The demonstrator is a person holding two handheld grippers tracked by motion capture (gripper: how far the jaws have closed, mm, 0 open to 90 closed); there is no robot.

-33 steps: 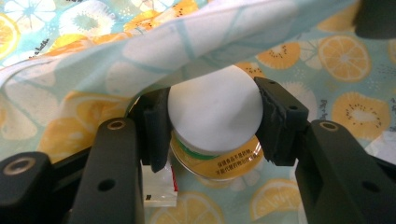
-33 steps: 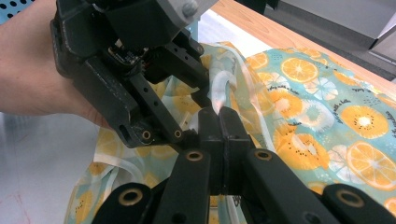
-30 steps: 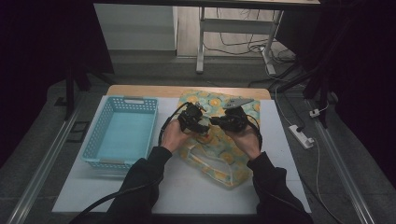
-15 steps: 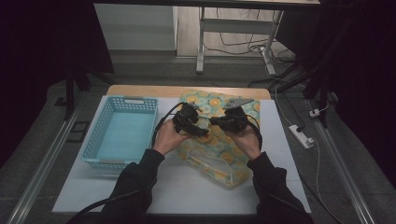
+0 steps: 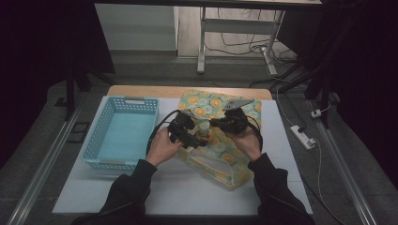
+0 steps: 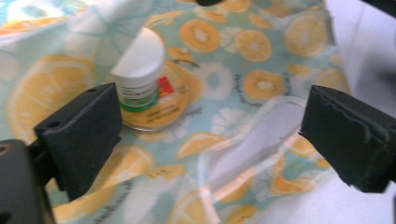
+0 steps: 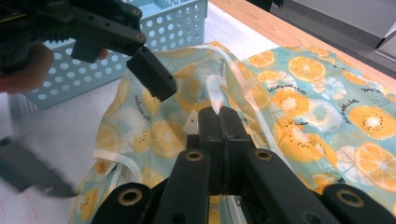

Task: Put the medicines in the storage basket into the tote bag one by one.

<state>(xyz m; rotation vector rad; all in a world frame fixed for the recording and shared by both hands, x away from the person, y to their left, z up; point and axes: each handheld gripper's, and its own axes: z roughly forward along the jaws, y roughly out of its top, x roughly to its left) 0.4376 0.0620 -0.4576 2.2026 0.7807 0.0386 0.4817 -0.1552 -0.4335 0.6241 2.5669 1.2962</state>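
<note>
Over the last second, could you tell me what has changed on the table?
The left gripper has drifted slightly down and left, jaws open beside the small white-capped jar on the orange-print bag. The right gripper stays shut on the bag's edge; the blue basket has not moved.

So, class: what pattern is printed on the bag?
Orange citrus slices on pale teal bag, clearest in the left gripper view.

Dim room, grey floor [image 5: 42, 140], white power strip [image 5: 301, 136].
</note>
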